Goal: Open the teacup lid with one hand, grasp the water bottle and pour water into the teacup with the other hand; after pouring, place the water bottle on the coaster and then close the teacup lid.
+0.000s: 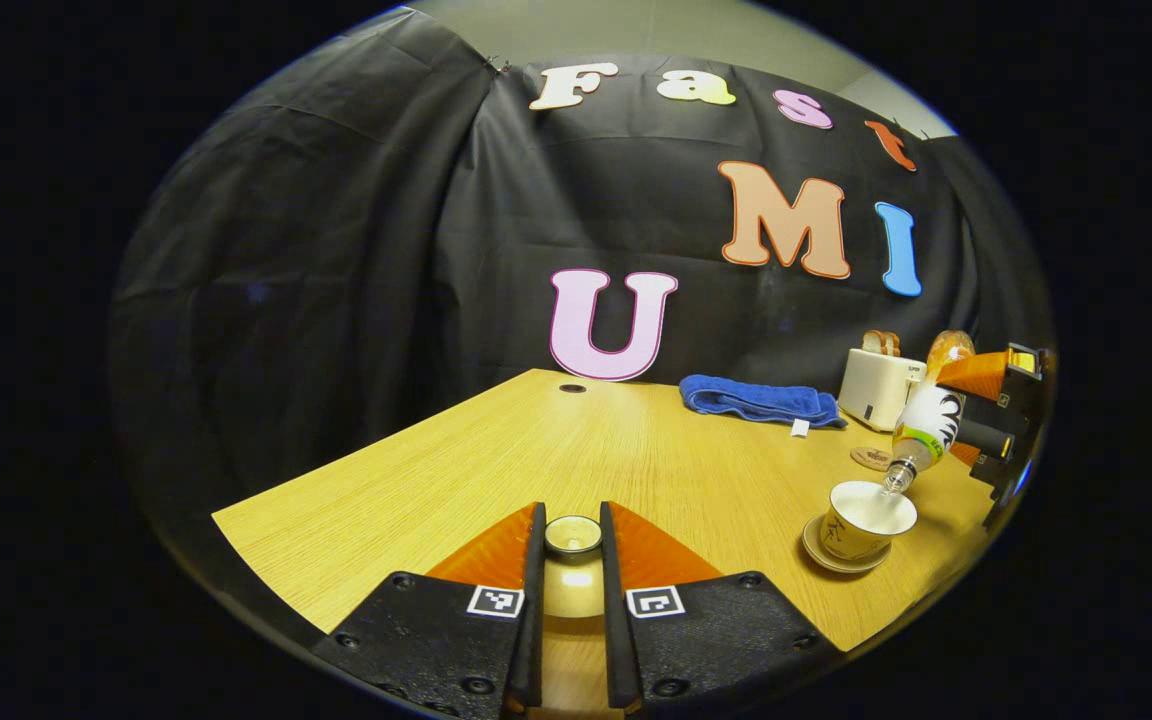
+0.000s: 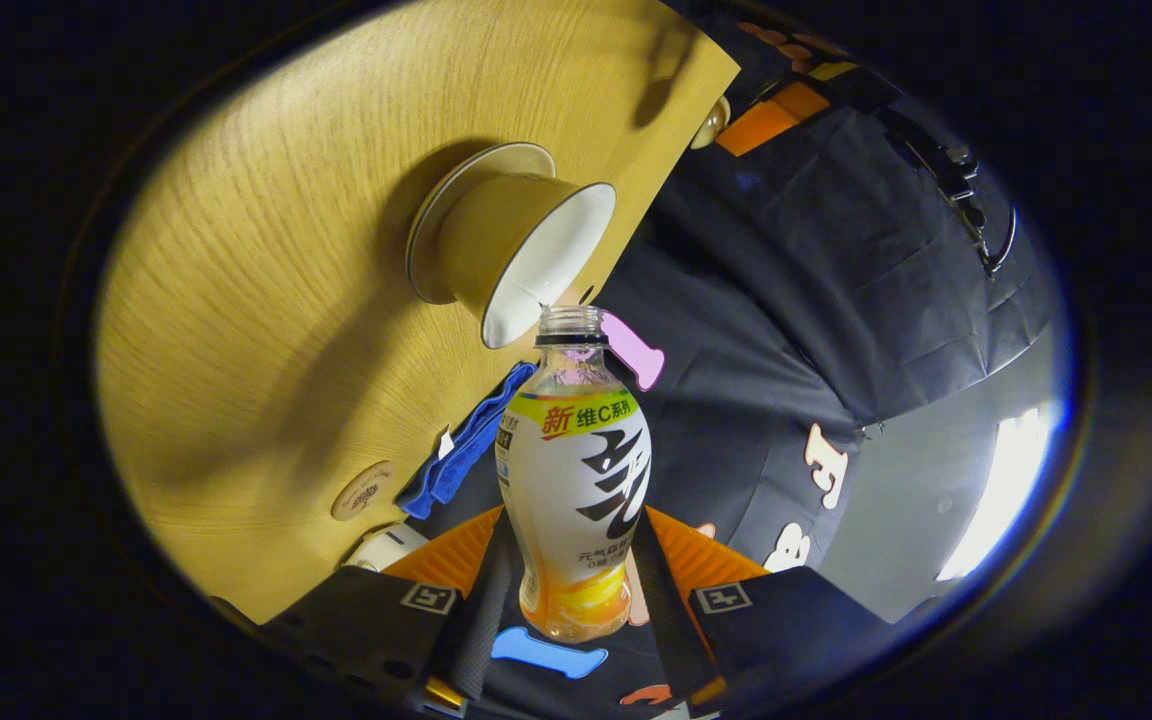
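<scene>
While tipped over the teacup (image 2: 511,255) at twelve o'clock, light slick water bottle (image 2: 576,490) clamped mid-body by right gripper (image 2: 566,590); lid (image 1: 573,535) pinched in left gripper (image 1: 573,560).

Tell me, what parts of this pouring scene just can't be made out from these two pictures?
- Water level in the teacup: the left gripper view sees it from too far off; the right gripper view shows just a white inside.
- Print on the coaster: too small in both views.
- Most of the teacup lid: covered by the left gripper's fingers.
- Base of the water bottle: its sides sit behind the right gripper.
</scene>
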Available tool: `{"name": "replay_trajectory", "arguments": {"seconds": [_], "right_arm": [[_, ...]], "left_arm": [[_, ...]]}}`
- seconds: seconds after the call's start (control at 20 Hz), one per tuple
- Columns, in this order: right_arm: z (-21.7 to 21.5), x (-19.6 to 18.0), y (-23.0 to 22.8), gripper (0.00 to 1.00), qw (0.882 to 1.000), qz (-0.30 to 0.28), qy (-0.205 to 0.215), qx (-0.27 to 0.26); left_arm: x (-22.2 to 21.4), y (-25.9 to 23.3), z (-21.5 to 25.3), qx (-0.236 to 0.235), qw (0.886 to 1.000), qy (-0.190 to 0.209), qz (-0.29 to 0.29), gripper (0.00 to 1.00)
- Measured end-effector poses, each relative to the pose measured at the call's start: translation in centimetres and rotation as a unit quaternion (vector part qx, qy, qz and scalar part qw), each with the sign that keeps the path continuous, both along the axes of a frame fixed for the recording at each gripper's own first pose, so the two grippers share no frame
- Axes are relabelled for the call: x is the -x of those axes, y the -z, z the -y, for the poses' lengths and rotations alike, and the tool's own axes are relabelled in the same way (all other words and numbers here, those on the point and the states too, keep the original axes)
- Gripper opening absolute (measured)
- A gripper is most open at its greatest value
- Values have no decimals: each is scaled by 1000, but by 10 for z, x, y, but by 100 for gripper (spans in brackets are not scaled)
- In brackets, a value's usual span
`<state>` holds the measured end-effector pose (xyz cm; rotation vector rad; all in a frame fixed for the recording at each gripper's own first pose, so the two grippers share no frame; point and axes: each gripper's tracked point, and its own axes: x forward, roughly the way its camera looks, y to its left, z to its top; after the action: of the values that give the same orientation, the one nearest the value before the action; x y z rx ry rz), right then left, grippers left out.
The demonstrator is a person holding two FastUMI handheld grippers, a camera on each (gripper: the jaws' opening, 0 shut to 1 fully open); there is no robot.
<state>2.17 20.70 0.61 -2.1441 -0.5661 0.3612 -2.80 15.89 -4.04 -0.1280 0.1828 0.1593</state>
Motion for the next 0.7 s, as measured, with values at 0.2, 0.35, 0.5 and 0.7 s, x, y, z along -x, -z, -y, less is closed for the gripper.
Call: {"name": "replay_trajectory", "arguments": {"seconds": [0.2, 0.35, 0.5, 0.7], "right_arm": [[8, 3, 9, 71, 998, -48, 26, -44], [13, -2, 13, 71, 991, -85, 49, -95], [22, -8, 22, 71, 975, -128, 78, -167], [26, 3, 34, 72, 941, -182, 96, -269]], "left_arm": [[1, -5, 4, -3, 1000, 1, 4, 23], [1, -11, 8, -6, 1000, 4, 8, 23], [-2, -19, 18, -11, 1000, 10, 11, 23], [-7, -29, 36, -16, 999, 23, 17, 23]]}}
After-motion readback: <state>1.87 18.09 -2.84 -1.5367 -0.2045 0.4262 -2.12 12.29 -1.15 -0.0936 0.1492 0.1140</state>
